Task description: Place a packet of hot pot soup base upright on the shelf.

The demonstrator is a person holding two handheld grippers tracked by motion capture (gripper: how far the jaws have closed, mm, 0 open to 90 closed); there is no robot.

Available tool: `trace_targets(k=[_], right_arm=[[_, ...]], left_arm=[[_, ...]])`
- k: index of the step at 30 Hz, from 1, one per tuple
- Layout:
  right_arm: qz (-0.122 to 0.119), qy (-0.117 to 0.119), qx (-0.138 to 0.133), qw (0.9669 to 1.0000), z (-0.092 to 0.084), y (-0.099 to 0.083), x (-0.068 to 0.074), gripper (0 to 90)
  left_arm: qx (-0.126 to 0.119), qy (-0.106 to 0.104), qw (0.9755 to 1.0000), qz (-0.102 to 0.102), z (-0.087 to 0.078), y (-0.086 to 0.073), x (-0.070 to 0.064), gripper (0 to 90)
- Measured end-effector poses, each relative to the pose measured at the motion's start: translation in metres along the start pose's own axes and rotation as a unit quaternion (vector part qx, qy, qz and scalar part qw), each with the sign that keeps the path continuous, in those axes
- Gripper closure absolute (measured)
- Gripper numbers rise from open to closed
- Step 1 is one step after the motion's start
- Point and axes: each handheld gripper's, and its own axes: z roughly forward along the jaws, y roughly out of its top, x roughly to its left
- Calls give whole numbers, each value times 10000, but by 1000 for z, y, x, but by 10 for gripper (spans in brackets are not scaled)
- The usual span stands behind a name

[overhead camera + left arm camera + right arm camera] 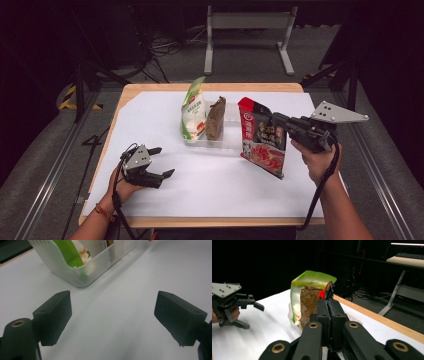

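We have the green-and-white pouch [193,108] and brown packet [216,118] standing in the clear plastic bin [231,142]. Our right gripper [274,119] clenches the red printed pouch [262,143] beside it, not yet in; our left gripper [162,161] rests spread and empty

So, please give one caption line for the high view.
Right gripper holds a red pouch beside a clear bin; left gripper rests open on the white table.

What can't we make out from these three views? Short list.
- Red pouch: print too small to read in the high view; in the right gripper view the shut right gripper covers all but a red edge.
- Brown packet: label unreadable, high view too small.
- Clear bin: far end cut off by the left gripper view's top edge.
- Green pouch: base blurred behind the bin wall.
- Left gripper: open, nothing between its jaws.
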Motion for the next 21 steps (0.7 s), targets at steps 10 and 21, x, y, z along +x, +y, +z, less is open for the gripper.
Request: trace_targets(k=[10, 21], right_arm=[[31, -98, -172, 9998, 10, 10, 2, 885], [-13, -252, -217, 9994, 25, 22, 0, 885]], left_arm=[[57, -38, 10000, 5, 2, 0, -1, 154], [38, -83, 10000, 2, 1, 0, -1, 152]])
